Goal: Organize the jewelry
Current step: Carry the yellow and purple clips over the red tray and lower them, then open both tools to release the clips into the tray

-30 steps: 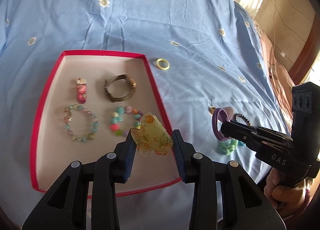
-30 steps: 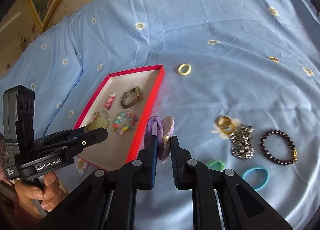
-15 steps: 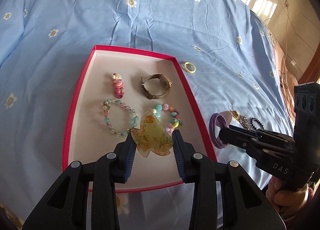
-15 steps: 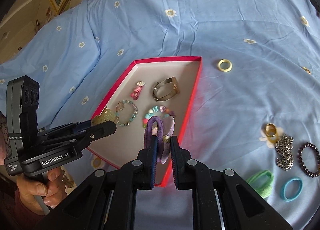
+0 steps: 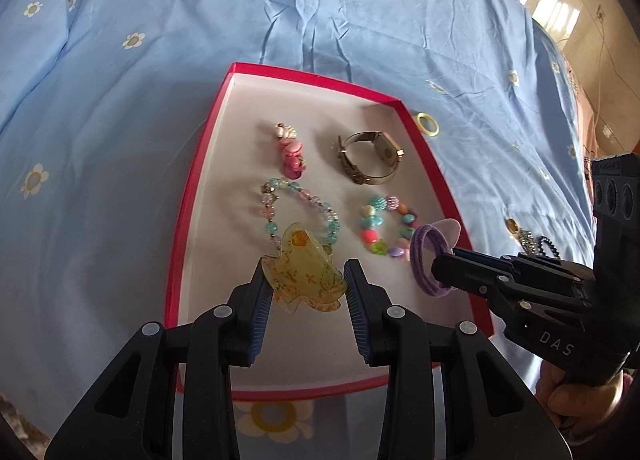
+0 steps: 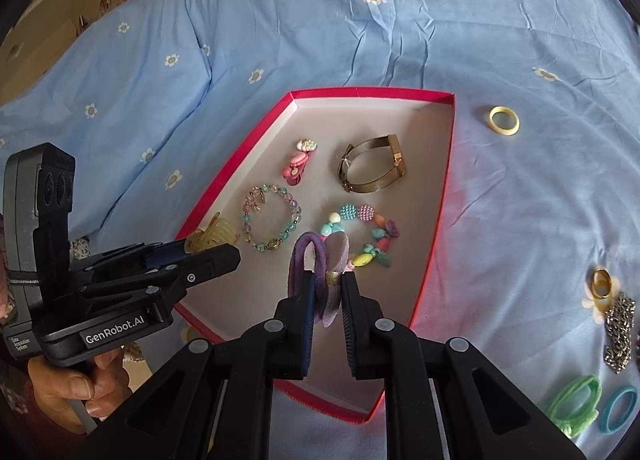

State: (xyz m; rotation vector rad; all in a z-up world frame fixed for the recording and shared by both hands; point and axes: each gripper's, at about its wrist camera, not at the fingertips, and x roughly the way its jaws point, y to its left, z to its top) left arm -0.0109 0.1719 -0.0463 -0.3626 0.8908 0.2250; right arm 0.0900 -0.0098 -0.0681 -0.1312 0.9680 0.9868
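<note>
Two grippers hang over the red tray (image 5: 182,219): the left gripper (image 5: 307,287) pinches a yellow hair claw (image 5: 304,274) between its fingers, and the right gripper (image 6: 325,287) clamps a purple hair tie (image 6: 310,256), upright between its fingers.

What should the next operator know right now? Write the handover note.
Left gripper: jaws shut on yellow hair claw, over the near part of the red box.
Right gripper: jaws shut on purple hair tie, also over the box.
Done: pink clip, watch, two bead bracelets lie in the box.
Left: release both, then fetch yellow ring, gold ring, chain, green tie, blue tie from the sheet.
</note>
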